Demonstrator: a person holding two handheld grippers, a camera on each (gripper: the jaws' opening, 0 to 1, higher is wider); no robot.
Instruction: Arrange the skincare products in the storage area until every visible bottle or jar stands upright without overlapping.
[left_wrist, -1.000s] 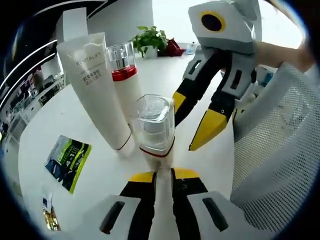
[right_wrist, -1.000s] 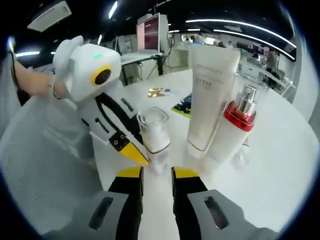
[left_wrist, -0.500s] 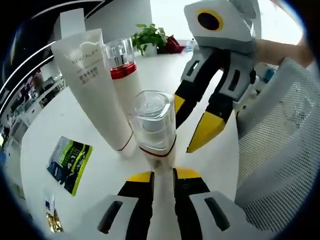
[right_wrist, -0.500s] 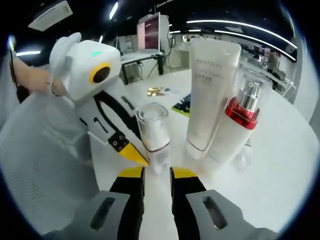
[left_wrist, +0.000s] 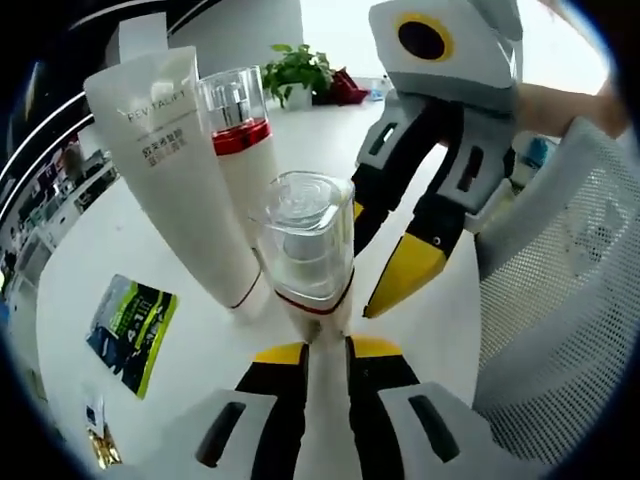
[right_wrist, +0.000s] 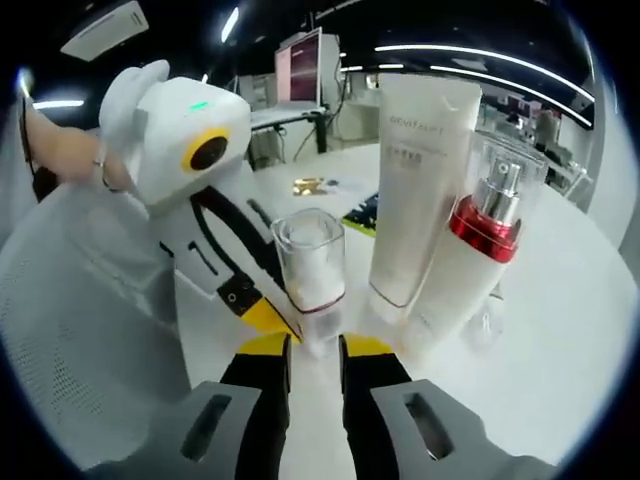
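White tube (left_wrist: 180, 175): grey print near its top, reads roughly "REVITAL FT" in the left gripper view, probably a brand name; two smaller lines beneath, too small to read. In the right gripper view the same print is too faint to make out.

At the centre of the left gripper view stood a small white bottle (left_wrist: 305, 262) with a clear square cap and a thin red band at the cap's base, upright on the white table (left_wrist: 130, 240). Just behind it, toward the upper left of the frame, a white pump bottle (left_wrist: 243, 150) with a red collar and clear cap stood upright, close beside a tall white tube (left_wrist: 180, 170) standing on its cap with grey lettering. In the right gripper view the small bottle (right_wrist: 308, 275) sat centre, the tube (right_wrist: 412, 185) right of it and the pump bottle (right_wrist: 470, 250) further right.
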